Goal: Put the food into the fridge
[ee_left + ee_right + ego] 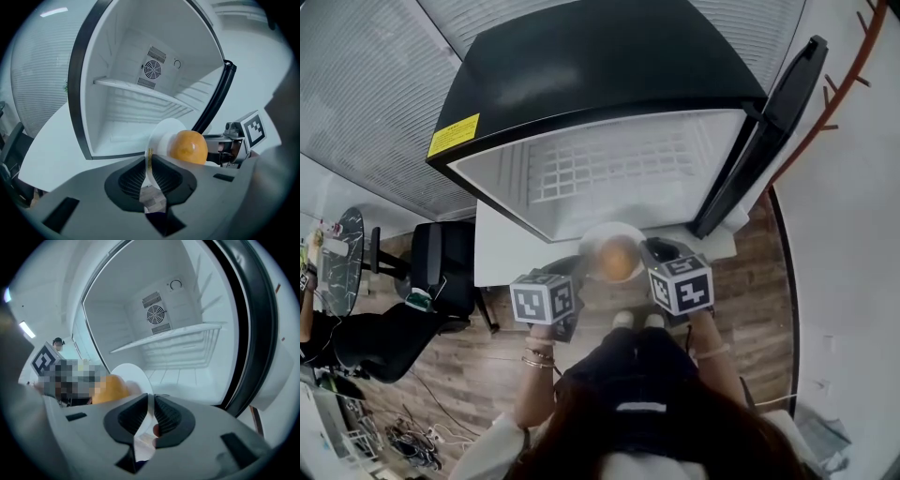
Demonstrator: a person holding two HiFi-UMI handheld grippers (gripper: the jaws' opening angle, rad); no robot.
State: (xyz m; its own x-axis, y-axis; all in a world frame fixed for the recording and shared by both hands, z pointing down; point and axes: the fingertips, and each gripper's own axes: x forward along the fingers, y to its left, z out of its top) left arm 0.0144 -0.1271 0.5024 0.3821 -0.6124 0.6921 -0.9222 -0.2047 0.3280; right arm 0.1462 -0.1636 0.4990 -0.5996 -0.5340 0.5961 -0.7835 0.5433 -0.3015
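A white plate (pixel 602 234) carries an orange round food item (pixel 618 258), held just in front of the open black fridge (pixel 609 75). My left gripper (pixel 569 292) is shut on the plate's left rim (pixel 149 161), and the food (pixel 188 146) sits just beyond its jaws. My right gripper (pixel 661 267) is shut on the plate's right rim (pixel 149 404), with the food (pixel 110 389) to its left. The white fridge interior (pixel 140 108) shows a wire shelf (pixel 164 339) and bare floor.
The fridge door (pixel 769 131) stands open at the right. A white table (pixel 502 253) lies under the fridge's front. A black chair (pixel 441 267) and a person (pixel 347 342) are at the left. Wooden floor (pixel 750 291) lies below.
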